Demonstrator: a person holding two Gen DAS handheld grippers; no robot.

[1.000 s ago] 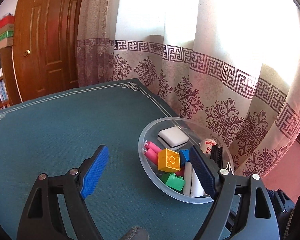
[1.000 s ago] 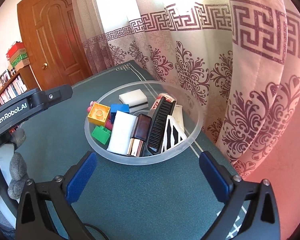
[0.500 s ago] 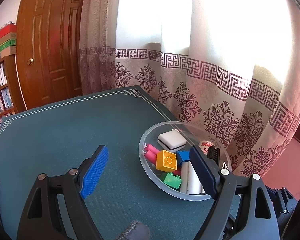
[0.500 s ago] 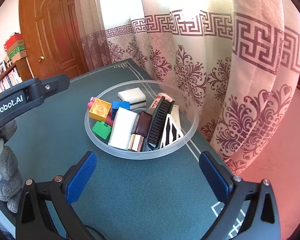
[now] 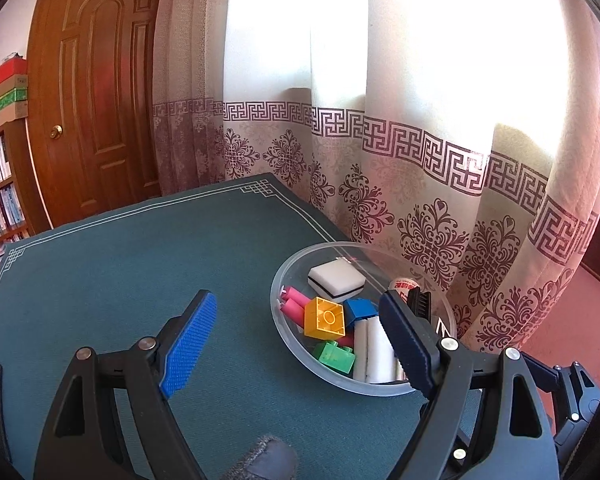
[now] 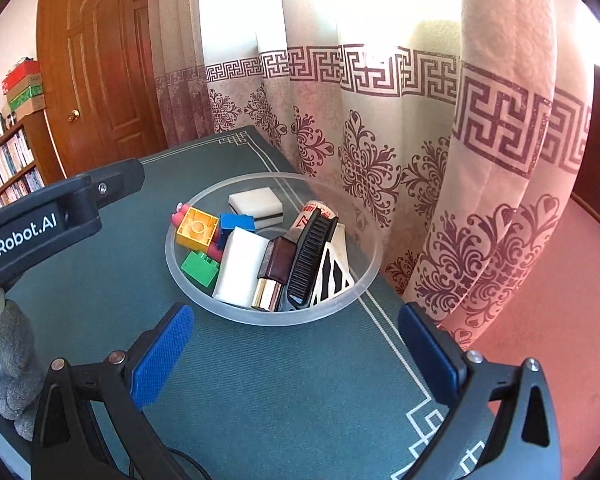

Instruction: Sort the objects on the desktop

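A clear plastic bowl (image 6: 370, 276) (image 5: 278, 320) sits near the right edge of the green table mat. It holds a yellow brick (image 6: 196, 227) (image 5: 326, 317), a green brick (image 6: 199, 268), a blue brick (image 6: 237, 224), pink sticks (image 5: 294, 300), white sponges (image 6: 256, 205), a brown lipstick (image 6: 276, 274), a black comb (image 6: 312, 256) and a striped card (image 6: 332, 276). My left gripper (image 5: 298, 336) is open and empty, above the mat beside the bowl. My right gripper (image 6: 296, 344) is open and empty, in front of the bowl.
A patterned curtain (image 6: 440, 140) hangs right behind the table's far and right edges. A wooden door (image 5: 96, 92) and a bookshelf (image 5: 0, 192) stand at the left. The left gripper's black body (image 6: 48, 216) crosses the right wrist view at left.
Both grippers have drawn back and risen away from the bowl, so it looks smaller and farther. Both stay open. The objects in the bowl have not moved.
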